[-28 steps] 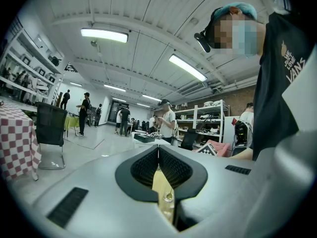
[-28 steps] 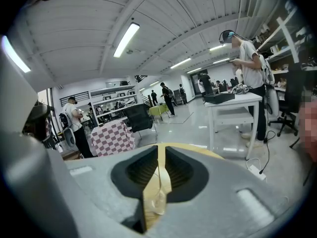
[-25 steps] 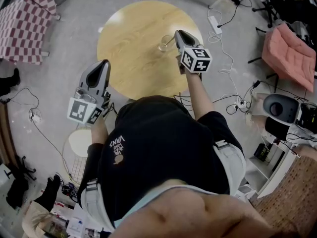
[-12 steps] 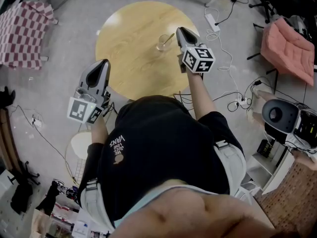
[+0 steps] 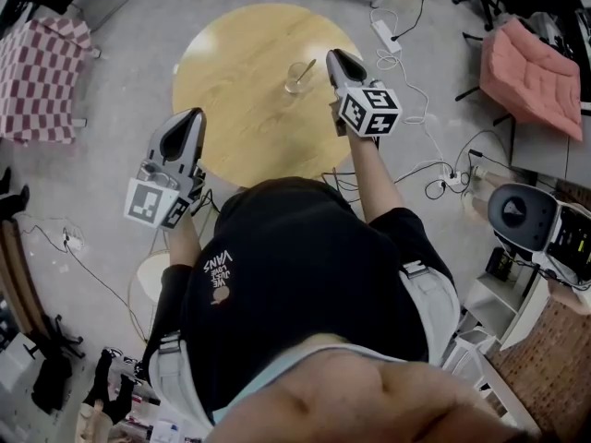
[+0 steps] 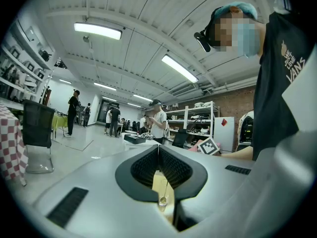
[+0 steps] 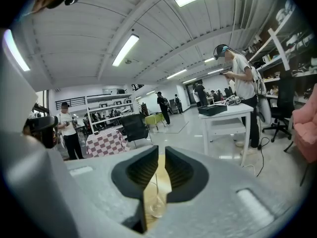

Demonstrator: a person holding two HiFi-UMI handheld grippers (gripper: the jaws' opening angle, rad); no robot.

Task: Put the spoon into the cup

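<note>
A clear glass cup (image 5: pixel 295 79) stands on the round wooden table (image 5: pixel 235 49), with the spoon (image 5: pixel 307 66) leaning inside it, handle up to the right. My right gripper (image 5: pixel 334 56) hovers just right of the cup, its jaws a narrow gap apart with nothing between them. Through that gap in the right gripper view (image 7: pixel 162 150) I see the cup (image 7: pixel 157 207) and the thin spoon handle (image 7: pixel 154 182). My left gripper (image 5: pixel 192 116) hangs over the table's near left edge, shut and empty (image 6: pixel 158 147); the cup (image 6: pixel 162 201) shows far off below its jaws.
A checkered cloth table (image 5: pixel 42 72) stands at the left and a pink cushioned seat (image 5: pixel 531 67) at the right. A power strip and cables (image 5: pixel 383 33) lie on the floor by the table. A white stool (image 5: pixel 152 270) sits near my left leg.
The right gripper has drawn back a little to the right of the cup, which keeps the spoon. The left gripper has held its place.
</note>
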